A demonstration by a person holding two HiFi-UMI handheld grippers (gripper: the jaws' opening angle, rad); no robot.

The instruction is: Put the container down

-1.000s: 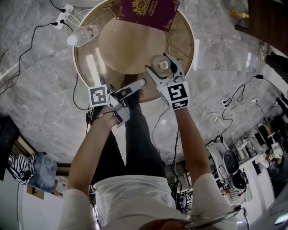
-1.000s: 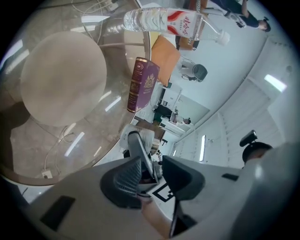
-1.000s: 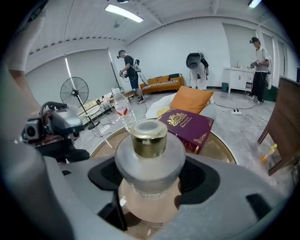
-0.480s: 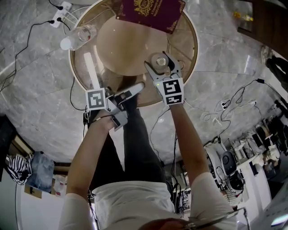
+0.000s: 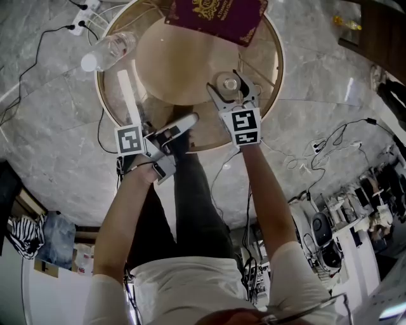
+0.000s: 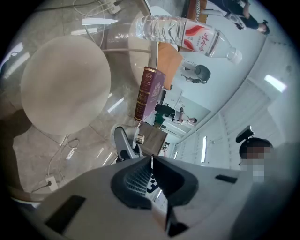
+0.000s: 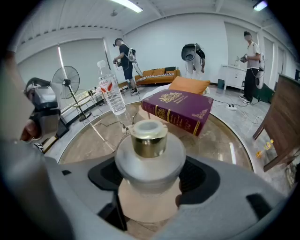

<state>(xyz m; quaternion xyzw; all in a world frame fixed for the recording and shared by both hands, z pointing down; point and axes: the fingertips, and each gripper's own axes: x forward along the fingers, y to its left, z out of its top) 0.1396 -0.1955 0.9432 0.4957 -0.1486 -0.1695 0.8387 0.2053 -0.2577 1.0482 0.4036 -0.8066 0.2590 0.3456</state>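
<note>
The container (image 5: pixel 226 84) is a frosted jar with a gold collar; my right gripper (image 5: pixel 228 87) is shut on its body over the near right part of the round glass table (image 5: pixel 280 60). In the right gripper view the jar (image 7: pixel 149 150) fills the gap between the pads of the right gripper (image 7: pixel 150 174); whether its base touches the glass is hidden. My left gripper (image 5: pixel 190 119) is shut with nothing in it by the table's near edge, left of the jar. In its own view the left gripper (image 6: pixel 151 158) shows its pads pressed together.
A maroon book (image 5: pixel 219 16) lies at the table's far side, and a clear water bottle (image 5: pixel 108 49) lies on its side at the far left. A beige round base (image 5: pixel 171 63) shows through the glass. Cables and a power strip (image 5: pixel 85 4) lie on the marble floor.
The right gripper has sunk toward the glass tabletop with the jar still in it. The left gripper has dropped a little by the table's near edge.
</note>
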